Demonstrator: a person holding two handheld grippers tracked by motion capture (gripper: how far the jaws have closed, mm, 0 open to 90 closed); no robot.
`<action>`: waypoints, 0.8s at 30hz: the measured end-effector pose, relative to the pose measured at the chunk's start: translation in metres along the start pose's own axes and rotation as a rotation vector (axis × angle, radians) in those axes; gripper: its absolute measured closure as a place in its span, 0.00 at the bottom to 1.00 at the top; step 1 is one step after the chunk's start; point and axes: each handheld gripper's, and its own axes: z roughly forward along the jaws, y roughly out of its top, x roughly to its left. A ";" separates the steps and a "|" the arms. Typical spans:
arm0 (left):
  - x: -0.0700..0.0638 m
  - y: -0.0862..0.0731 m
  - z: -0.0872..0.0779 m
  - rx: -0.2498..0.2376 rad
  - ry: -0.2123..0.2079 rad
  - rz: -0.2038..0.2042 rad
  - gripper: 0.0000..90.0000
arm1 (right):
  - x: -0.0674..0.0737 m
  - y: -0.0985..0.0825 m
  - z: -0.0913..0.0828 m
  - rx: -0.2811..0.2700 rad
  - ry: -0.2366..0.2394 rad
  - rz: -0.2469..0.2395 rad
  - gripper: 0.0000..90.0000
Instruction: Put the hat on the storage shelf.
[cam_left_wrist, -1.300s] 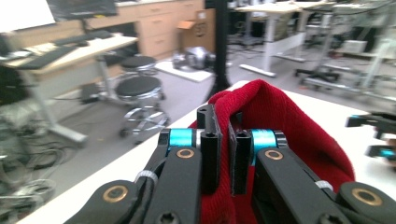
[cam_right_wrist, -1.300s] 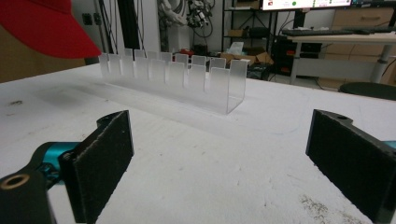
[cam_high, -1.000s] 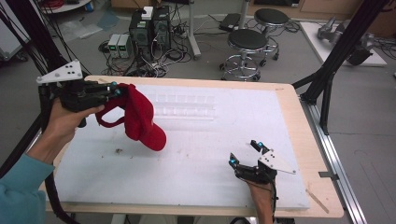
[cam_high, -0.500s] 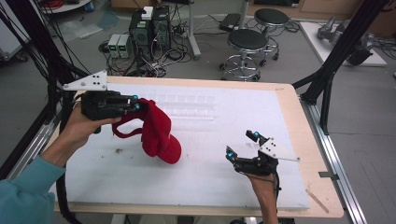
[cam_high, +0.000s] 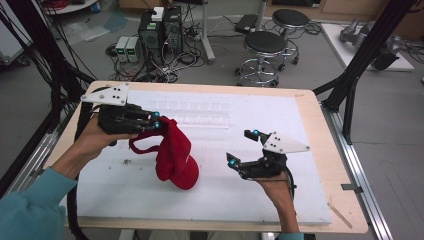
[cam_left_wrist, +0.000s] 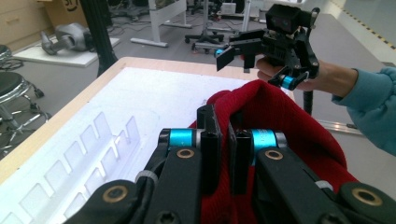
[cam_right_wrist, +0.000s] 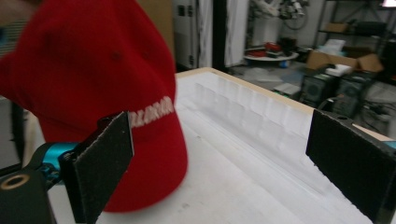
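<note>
A red cap (cam_high: 175, 160) with white lettering hangs from my left gripper (cam_high: 156, 120), which is shut on the cap's rim over the left half of the white foam mat (cam_high: 300, 130). The cap's brim points down, close to the mat; I cannot tell whether it touches. In the left gripper view the jaws (cam_left_wrist: 223, 140) pinch the red fabric (cam_left_wrist: 280, 116) between them. My right gripper (cam_high: 242, 148) is held above the mat just right of the cap, open and empty. The right gripper view has its pads wide apart (cam_right_wrist: 229, 163), with the cap (cam_right_wrist: 93, 70) close on the left.
A clear tray with several compartments (cam_high: 200, 112) lies along the mat's far side. The wooden table edge (cam_high: 325, 150) frames the mat. Stools (cam_high: 265, 45) and computer boxes (cam_high: 160, 30) stand on the floor behind, and black frame posts (cam_high: 350, 90) rise at the right.
My left gripper has carried the cap to the right and slightly lower. My right gripper has risen off the mat, still open.
</note>
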 end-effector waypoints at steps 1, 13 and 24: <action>-0.001 0.001 0.002 -0.002 -0.009 -0.004 0.96 | 0.002 0.006 0.006 0.007 0.039 -0.001 0.07; -0.002 0.004 0.012 0.006 -0.043 0.001 0.96 | 0.009 0.025 0.040 0.099 0.235 -0.017 0.07; -0.004 0.005 0.021 0.010 -0.068 0.008 0.96 | 0.016 0.026 0.063 0.159 0.345 -0.077 0.30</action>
